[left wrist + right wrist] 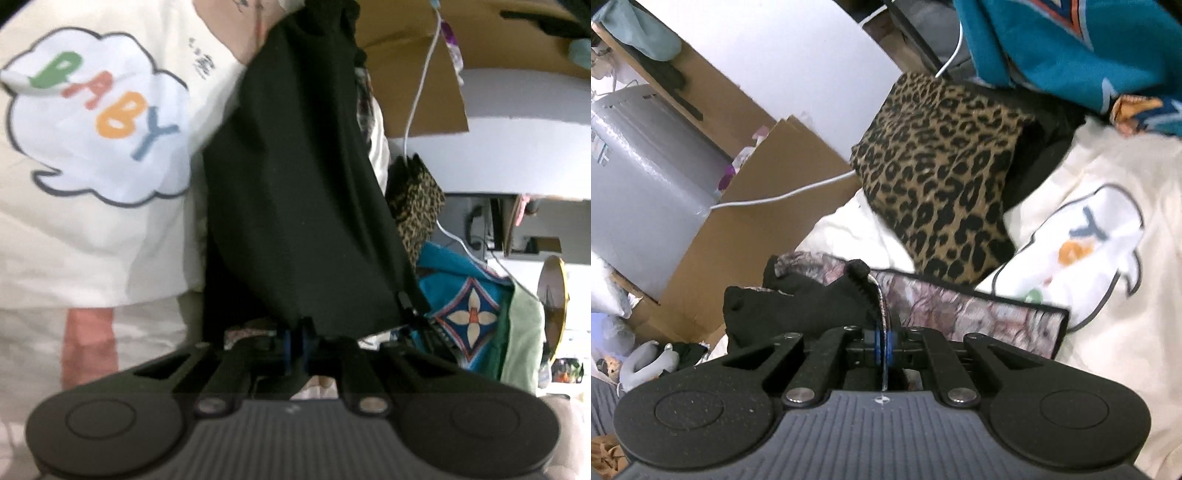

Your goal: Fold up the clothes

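In the left wrist view a black garment [295,192] hangs taut, running up and away from my left gripper [295,343], which is shut on its lower edge. My right gripper [882,345] is shut on a thin hem of a black garment [798,302] with a pink-grey printed side [960,306]; bunched black cloth lies just left of its fingers. I cannot tell whether both grippers hold the same piece. A cream T-shirt with a "BABY" cloud print [92,122] [1089,240] lies spread beneath.
A leopard-print cloth [945,177] [417,206] and a teal patterned garment [469,314] [1071,44] lie in the pile beyond, with pale green cloth [524,332]. A cardboard box [757,221], a grey appliance [639,155] and a white cable [783,195] stand alongside.
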